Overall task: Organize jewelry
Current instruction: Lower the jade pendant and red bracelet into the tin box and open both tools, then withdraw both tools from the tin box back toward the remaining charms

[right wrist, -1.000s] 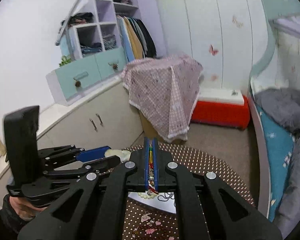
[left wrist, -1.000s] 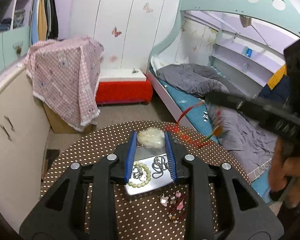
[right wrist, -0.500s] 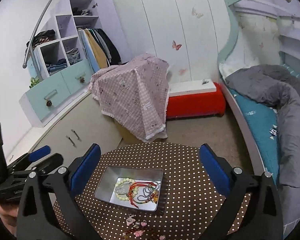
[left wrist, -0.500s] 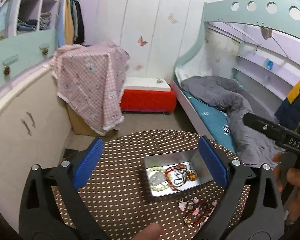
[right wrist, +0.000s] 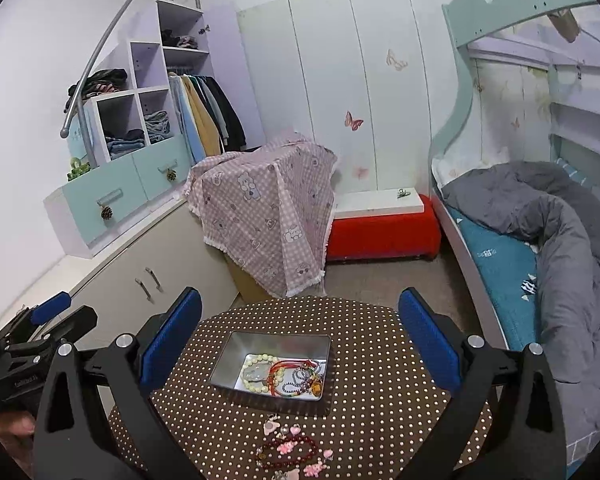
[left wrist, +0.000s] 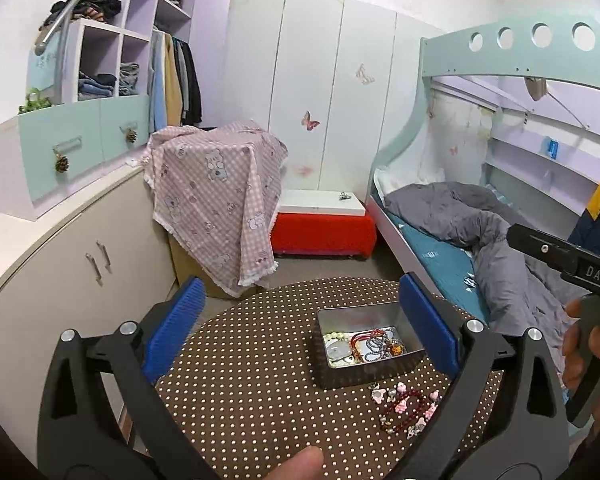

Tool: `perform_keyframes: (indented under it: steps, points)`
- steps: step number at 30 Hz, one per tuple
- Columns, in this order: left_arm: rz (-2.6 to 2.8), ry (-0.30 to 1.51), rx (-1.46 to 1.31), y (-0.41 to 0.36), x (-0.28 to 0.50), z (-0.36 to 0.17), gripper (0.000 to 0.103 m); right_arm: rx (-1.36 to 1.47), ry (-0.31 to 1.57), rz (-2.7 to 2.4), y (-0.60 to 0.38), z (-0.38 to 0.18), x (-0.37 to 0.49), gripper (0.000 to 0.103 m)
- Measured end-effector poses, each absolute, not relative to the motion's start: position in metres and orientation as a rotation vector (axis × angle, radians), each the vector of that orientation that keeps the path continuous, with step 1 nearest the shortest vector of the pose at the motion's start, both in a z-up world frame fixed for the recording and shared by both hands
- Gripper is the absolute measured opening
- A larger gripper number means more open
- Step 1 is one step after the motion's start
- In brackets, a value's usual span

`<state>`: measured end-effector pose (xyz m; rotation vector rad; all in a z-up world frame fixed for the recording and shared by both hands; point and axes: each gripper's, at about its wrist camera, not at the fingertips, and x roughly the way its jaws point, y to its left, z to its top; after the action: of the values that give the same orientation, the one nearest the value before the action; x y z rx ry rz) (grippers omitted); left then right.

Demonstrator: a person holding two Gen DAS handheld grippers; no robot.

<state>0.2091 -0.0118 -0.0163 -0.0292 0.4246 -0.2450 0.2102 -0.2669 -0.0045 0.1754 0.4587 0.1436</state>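
Note:
A metal tin (left wrist: 332,318) (right wrist: 228,356) sits on the round brown dotted table (left wrist: 252,368) (right wrist: 380,380). In it lie a pale bead bracelet (right wrist: 256,360), a red cord necklace (right wrist: 284,370) (left wrist: 364,336) and a dark bead chain (right wrist: 300,380). A dark red bracelet with pink charms (left wrist: 406,408) (right wrist: 290,450) lies on the table in front of the tin. My left gripper (left wrist: 300,328) is open and empty, held above the table to the tin's left. My right gripper (right wrist: 300,330) is open and empty, above the tin.
A low cabinet (left wrist: 60,280) runs along the left. A box under a pink checked cloth (left wrist: 216,200) and a red bench (left wrist: 324,232) stand beyond the table. A bunk bed with a grey duvet (left wrist: 460,216) is on the right.
My right gripper opened and let the red cord necklace drop into the tin. My left gripper opened too. Both pulled up and back from the tin.

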Motion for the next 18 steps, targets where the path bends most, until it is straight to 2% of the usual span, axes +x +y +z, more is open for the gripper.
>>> perform_keyframes:
  steps: [10,18]
  points:
    - [-0.247,0.413,-0.008,-0.015,0.181,-0.025,0.095,0.141,0.448,0.120,-0.265,-0.011,0.179,0.095]
    - [-0.285,0.459,0.026,-0.029,0.171,-0.052,0.095,0.153,0.498,0.102,-0.271,-0.034,0.159,0.095]
